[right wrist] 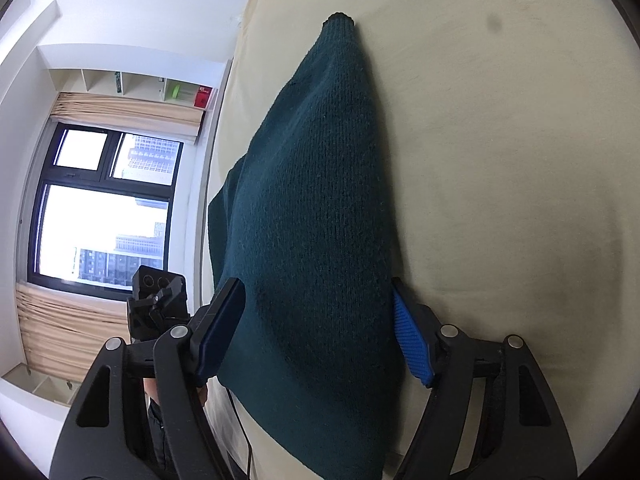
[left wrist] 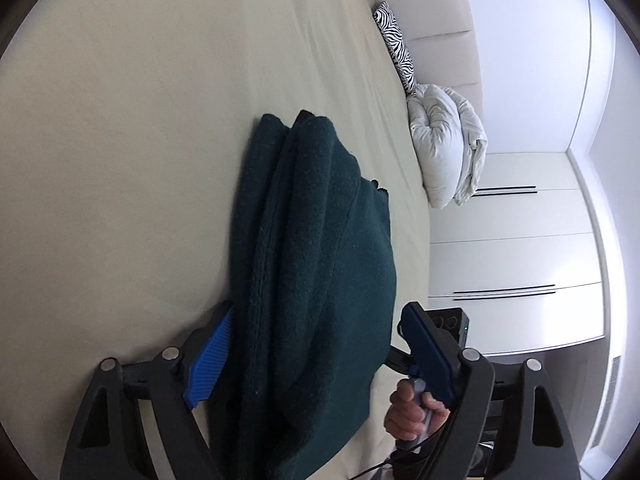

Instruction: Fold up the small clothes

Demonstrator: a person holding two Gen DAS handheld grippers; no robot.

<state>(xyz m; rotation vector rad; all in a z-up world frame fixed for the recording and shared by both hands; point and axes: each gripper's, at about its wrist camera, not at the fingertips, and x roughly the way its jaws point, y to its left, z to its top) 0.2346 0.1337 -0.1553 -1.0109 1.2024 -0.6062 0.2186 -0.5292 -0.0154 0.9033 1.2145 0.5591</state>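
Both hand-held grippers, left and right, straddle the folded dark green sweater on the bed, jaws released; a fold seems finished, so next comes regrasping or smoothing

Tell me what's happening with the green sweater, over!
Left hand-held gripper and right hand-held gripper each straddle the folded green sweater; whether the pads pinch it, unclear. Sweater lies on the beige bed. Nothing in the way.
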